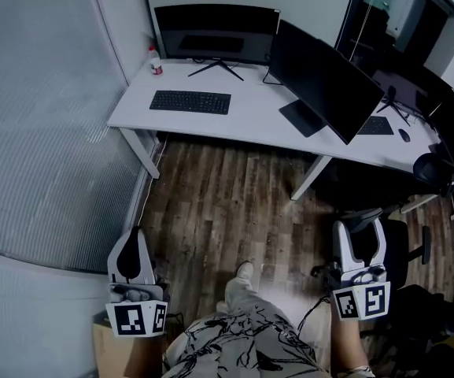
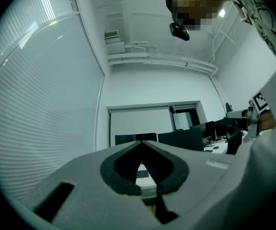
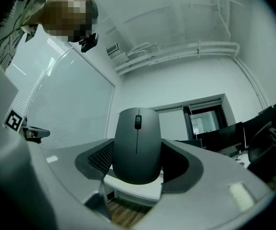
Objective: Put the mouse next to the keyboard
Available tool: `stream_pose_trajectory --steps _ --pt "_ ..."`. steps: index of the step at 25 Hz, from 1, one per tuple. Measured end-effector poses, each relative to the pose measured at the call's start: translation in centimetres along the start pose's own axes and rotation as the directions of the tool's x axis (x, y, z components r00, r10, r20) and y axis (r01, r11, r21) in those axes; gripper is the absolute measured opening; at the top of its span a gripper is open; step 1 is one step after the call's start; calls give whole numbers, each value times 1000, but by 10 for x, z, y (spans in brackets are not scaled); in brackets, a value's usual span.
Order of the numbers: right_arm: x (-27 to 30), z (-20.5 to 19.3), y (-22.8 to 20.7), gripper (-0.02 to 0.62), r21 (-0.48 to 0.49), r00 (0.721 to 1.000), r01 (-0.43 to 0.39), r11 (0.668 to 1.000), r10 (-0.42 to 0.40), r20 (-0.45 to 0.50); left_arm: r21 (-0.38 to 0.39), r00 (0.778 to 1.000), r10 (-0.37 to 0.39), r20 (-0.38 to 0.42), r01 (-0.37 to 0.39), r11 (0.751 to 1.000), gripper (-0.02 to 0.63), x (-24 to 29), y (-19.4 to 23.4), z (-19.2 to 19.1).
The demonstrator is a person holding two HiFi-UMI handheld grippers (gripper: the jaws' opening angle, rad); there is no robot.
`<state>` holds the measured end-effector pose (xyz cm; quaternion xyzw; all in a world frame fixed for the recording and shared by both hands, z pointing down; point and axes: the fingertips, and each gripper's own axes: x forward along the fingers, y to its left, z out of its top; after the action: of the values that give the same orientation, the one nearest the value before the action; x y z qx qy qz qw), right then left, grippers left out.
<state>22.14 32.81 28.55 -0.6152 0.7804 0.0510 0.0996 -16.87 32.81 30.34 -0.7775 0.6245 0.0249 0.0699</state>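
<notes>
My right tongs [image 1: 359, 231] pinch a dark grey oval mouse [image 3: 137, 147], left tongs [image 1: 134, 241] seemingly pressed together; wooden floor [image 1: 227, 203] separates them from the white bench [image 1: 250, 120] bearing a black keyboard [image 1: 190, 101].

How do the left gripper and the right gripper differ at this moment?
The left gripper has its jaws closed together with nothing between them; the right gripper is closed on the mouse. The left gripper is beside the pale wall, the right gripper beside a black chair. Both are held low over the wooden floor, away from the desk and keyboard.
</notes>
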Motion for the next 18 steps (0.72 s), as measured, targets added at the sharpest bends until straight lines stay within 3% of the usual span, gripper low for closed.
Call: stream_pose_trajectory --steps 18 --pt "141 -29 -49 298 2 999 -43 999 43 -14 3 1000 18 10 -18 1000 -11 147 10 -13"
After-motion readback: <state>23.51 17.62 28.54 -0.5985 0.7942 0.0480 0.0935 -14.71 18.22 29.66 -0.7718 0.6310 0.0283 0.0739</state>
